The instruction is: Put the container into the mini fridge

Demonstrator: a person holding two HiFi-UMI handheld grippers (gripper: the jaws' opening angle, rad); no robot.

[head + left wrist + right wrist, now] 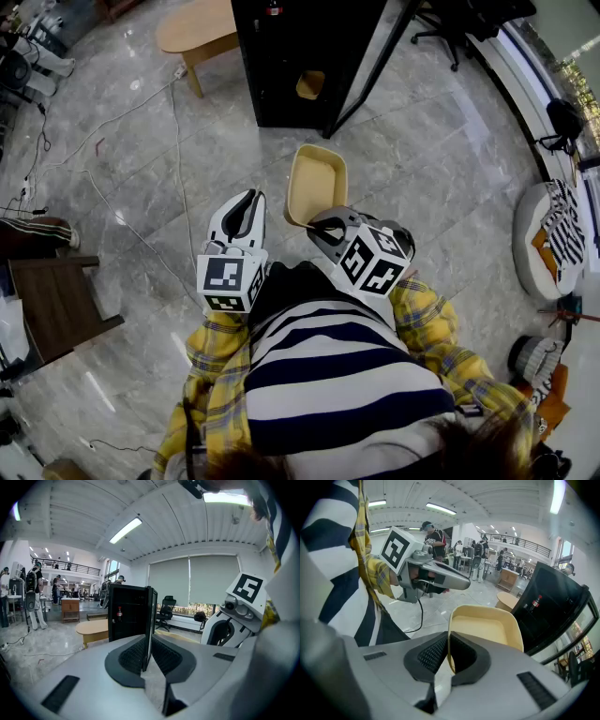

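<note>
In the head view the right gripper is clamped on the near rim of a tan, tray-like container. The container juts out ahead of the gripper's tips, open side up and clear of the marble floor; gripping the edge leaves the far end free to go in first. Farther ahead of that gripper stands the black mini fridge with its door wide open, so the way in looks clear. The container is well short of the fridge and not yet inside. The left gripper hangs just beside the right one, on its left, and carries nothing, probably idle because the open door needs no help. In the left gripper view its jaws sit together with nothing between the pads. Past their tips rise the fridge and the edge of its open door, with a small bottle on a shelf inside and a low wooden table off to the left. In the right gripper view the jaws pinch the container's thin wall between the ribbed pads, and the empty basin spreads out beyond the tips. The fridge lies ahead and to the right, so carrying the container toward the opening appears to be the step in hand.
</note>
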